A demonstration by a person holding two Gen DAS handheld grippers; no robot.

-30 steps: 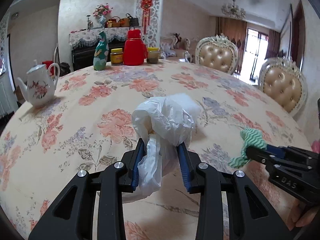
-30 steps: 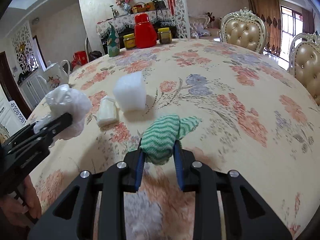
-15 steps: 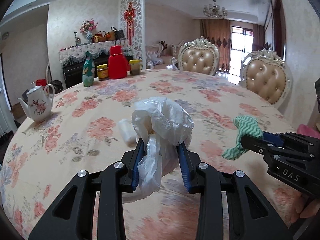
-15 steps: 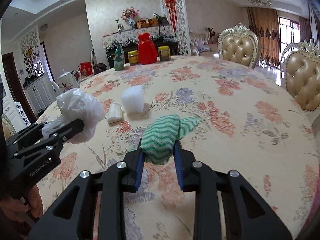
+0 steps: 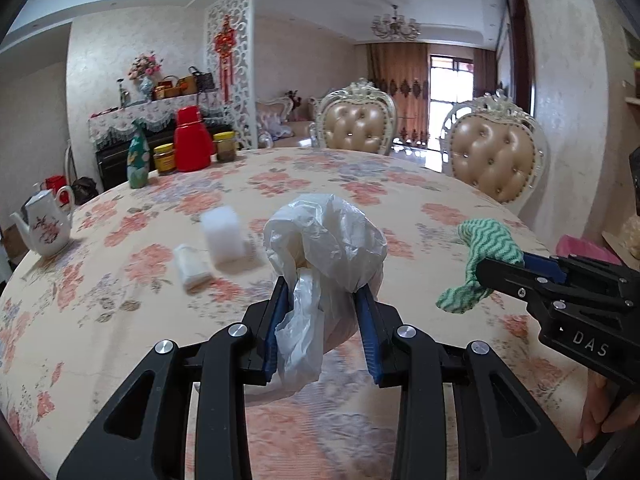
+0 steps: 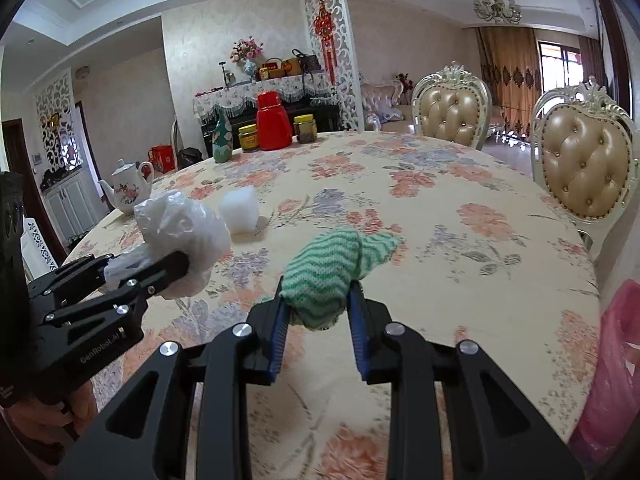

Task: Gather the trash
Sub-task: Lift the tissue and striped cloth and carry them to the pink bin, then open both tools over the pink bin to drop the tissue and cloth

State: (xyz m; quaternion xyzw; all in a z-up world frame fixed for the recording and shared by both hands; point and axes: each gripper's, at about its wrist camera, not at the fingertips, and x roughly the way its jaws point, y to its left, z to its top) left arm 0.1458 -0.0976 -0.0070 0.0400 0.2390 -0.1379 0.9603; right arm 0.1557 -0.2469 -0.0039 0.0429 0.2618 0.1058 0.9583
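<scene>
My left gripper (image 5: 322, 294) is shut on a crumpled white plastic bag (image 5: 326, 240) and holds it above the near part of the floral table (image 5: 360, 184). The bag also shows in the right wrist view (image 6: 182, 236). My right gripper (image 6: 318, 286) is shut on a green-and-white zigzag cloth (image 6: 332, 268), seen at the right of the left wrist view (image 5: 486, 248). A white foam block (image 5: 222, 236) and a small white packet (image 5: 192, 266) lie on the table beyond the bag.
A pink bag (image 6: 612, 368) hangs at the table's right edge. A floral teapot (image 5: 46, 226) stands at the left. A green bottle (image 5: 138, 160), a red flask (image 5: 192, 140) and jars stand at the far side. Two padded chairs (image 5: 496, 156) stand on the right.
Both grippers have pulled back and risen with their loads, so more of the room and table shows. The foam block and packet have come out from behind the bag.
</scene>
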